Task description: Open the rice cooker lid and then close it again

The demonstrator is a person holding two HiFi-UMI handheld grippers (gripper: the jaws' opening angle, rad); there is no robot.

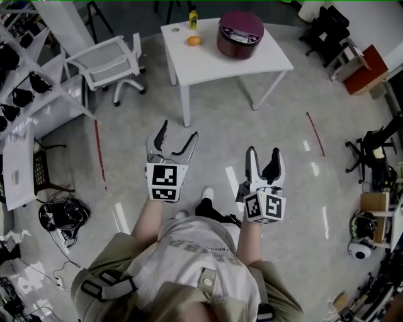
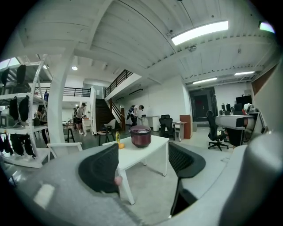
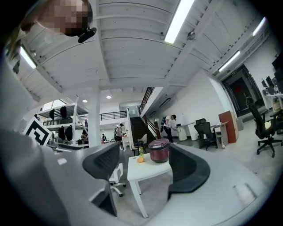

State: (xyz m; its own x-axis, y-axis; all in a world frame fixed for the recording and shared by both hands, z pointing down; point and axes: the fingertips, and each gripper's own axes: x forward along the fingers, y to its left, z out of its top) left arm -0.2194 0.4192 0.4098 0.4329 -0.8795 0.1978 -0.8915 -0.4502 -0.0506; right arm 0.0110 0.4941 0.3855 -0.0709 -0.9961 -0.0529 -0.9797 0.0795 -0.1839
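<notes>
Nearest the camera on the head are the person's shoulders and forearms, with one gripper held out in each hand over a pale, shiny floor. The left gripper (image 1: 179,129) has its two dark jaws spread apart with nothing between them. The right gripper (image 1: 263,151) is the same, jaws apart and empty. Each gripper's own view confirms it: only the floor and the distant table show in the gap of the left gripper (image 2: 143,165) and of the right gripper (image 3: 146,170).

Well ahead of both grippers stands a white table (image 1: 208,66). The rice cooker (image 1: 240,33) sits on its right half, near the far edge. It is round and dark red, with a grey control panel on top and its lid down flat. Left of it, apart from it, lie an orange fruit (image 1: 194,41) and a small yellow bottle (image 1: 193,19) near the far edge. A white office chair (image 1: 107,63) stands left of the table.

Only the head view shows the table top from above, red tape lines on the floor and white shelving at the left. The gripper views show the rice cooker (image 2: 140,136) side-on, with a low domed lid over a straight wall. They also show a ceiling with strip lights, a dark staircase and people standing far behind the table. The right gripper view sets the rice cooker (image 3: 158,150) between its jaws and catches a square marker (image 3: 37,130) at its left edge.
</notes>
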